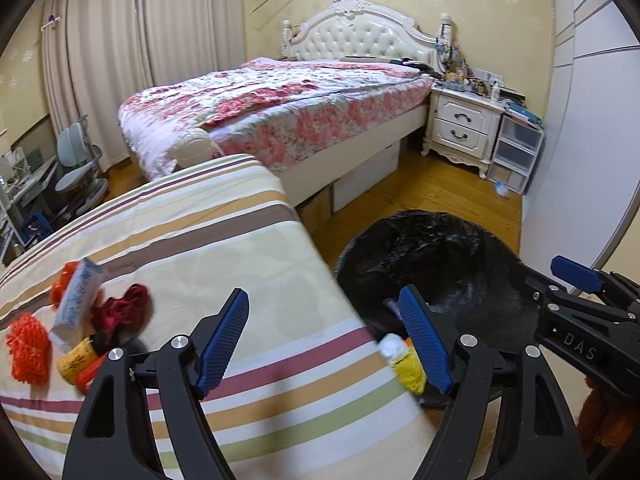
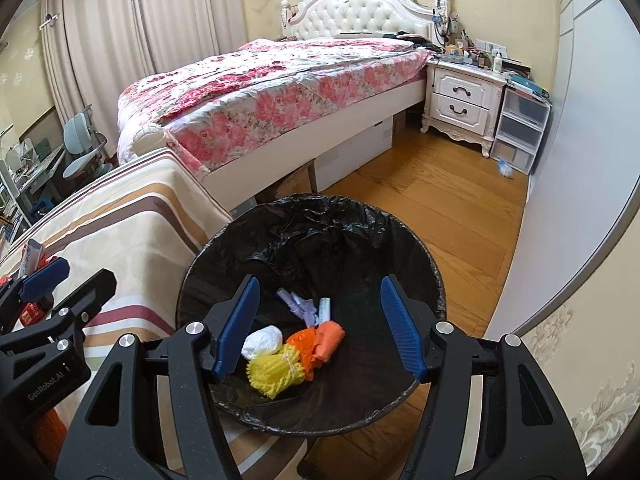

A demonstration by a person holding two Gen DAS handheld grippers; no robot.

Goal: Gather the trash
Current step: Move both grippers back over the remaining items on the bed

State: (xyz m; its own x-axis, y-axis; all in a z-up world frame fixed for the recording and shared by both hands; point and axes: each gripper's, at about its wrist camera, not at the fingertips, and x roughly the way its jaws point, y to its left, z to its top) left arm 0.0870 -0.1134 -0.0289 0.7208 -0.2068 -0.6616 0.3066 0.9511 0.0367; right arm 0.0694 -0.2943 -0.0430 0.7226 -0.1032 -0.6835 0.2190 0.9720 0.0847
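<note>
A black-lined trash bin (image 2: 416, 248) stands on the floor beside a striped bed cover (image 1: 224, 248). In it lie a yellow foam net (image 2: 276, 372), a white wad (image 2: 262, 342), orange wrappers (image 2: 320, 340) and pale purple scraps (image 2: 298, 304). My right gripper (image 2: 320, 328) is open and empty above the bin. My left gripper (image 1: 324, 344) is open and empty over the cover's right edge. On the cover at the left lie an orange net (image 1: 28, 352), a white printed packet (image 1: 78, 300), a dark red crumple (image 1: 128, 308) and a yellow piece (image 1: 76, 360).
A floral bed (image 1: 280, 112) with white headboard stands behind. A white nightstand (image 1: 460, 124) and clear plastic drawers (image 1: 516, 152) stand at the back right on the wooden floor (image 2: 440, 200). A desk chair (image 1: 76, 160) is at the left, by curtains.
</note>
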